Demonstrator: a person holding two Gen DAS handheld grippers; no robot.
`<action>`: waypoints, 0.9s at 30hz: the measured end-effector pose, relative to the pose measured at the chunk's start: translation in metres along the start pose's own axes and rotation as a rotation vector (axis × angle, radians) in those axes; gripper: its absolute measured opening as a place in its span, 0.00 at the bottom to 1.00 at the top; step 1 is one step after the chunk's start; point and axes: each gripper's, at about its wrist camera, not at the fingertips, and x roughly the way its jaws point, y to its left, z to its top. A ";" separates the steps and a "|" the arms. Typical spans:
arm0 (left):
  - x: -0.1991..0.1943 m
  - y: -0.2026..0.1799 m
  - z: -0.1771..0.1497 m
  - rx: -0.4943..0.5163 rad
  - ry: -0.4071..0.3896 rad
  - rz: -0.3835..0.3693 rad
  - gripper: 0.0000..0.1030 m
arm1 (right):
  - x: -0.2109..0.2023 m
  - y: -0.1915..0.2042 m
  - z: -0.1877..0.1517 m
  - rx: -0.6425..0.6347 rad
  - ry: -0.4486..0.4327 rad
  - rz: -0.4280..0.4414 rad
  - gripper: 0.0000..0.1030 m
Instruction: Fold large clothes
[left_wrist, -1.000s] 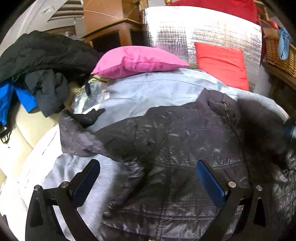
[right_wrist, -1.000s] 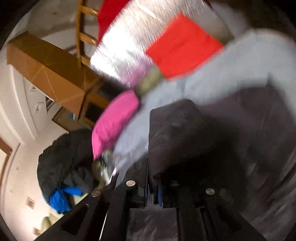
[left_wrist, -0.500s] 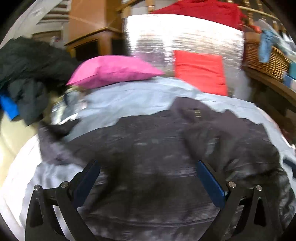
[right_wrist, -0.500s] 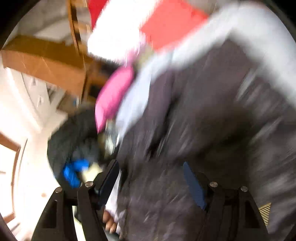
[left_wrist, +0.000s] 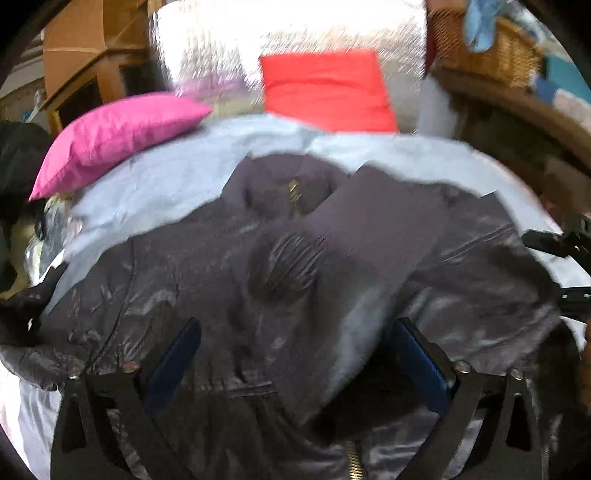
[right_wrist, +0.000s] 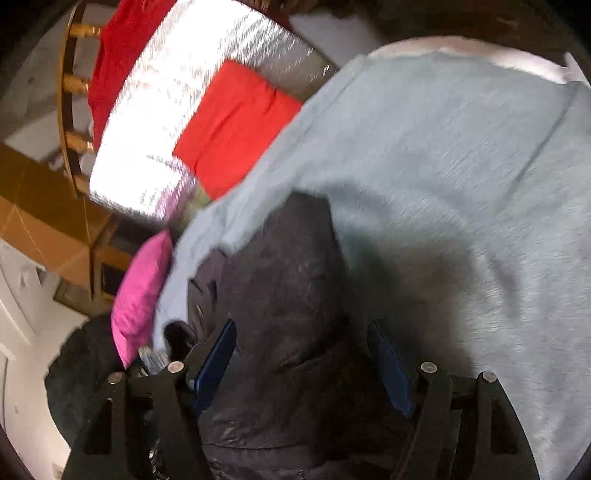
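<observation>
Jacket (left_wrist: 229, 295), dark and shiny, lies spread on the grey-blue sheet (left_wrist: 177, 177) of the bed, filling the middle and lower part of the left wrist view. One sleeve (left_wrist: 373, 236) is folded across the body, its ribbed cuff (left_wrist: 288, 262) near the centre. A brass zipper (left_wrist: 293, 190) shows at the collar, another stretch at the bottom edge.

Left gripper (left_wrist: 295, 365): jaws wide apart, holding nothing, above the jacket's lower part; contact with the cloth cannot be judged, frame blurred.

Right gripper (right_wrist: 303, 365): jaws also spread wide, a hump of jacket (right_wrist: 280, 295) between the blue pads (right_wrist: 216, 356). Cloth appears to brush the left pad, but the jaws do not clamp it. The black frame of this gripper pokes in at the right edge of the left wrist view (left_wrist: 565, 266).

Surroundings:
- Pink pillow (left_wrist: 118, 136) at the head of the bed, left, resting on the sheet.
- Red cushion (left_wrist: 325, 96) propped against a silver foil panel (left_wrist: 221, 48) behind the bed.
- Wicker basket (left_wrist: 491, 51) far right on a wooden ledge, a blue cloth (left_wrist: 480, 26) hanging over its rim.
- Dark clothes pile (right_wrist: 85, 373) beside the bed, past the pink pillow.
- Wooden cabinet (left_wrist: 88, 62) far left.
</observation>
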 end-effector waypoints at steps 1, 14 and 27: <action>0.004 0.006 0.000 -0.028 0.025 -0.048 0.51 | 0.005 0.002 -0.001 -0.017 0.015 -0.032 0.57; -0.063 0.141 -0.028 -0.244 -0.030 -0.030 0.76 | -0.005 -0.004 -0.014 -0.073 0.021 -0.167 0.35; -0.029 0.199 -0.040 -0.431 0.023 -0.104 0.82 | -0.013 0.001 -0.025 -0.043 0.009 -0.168 0.67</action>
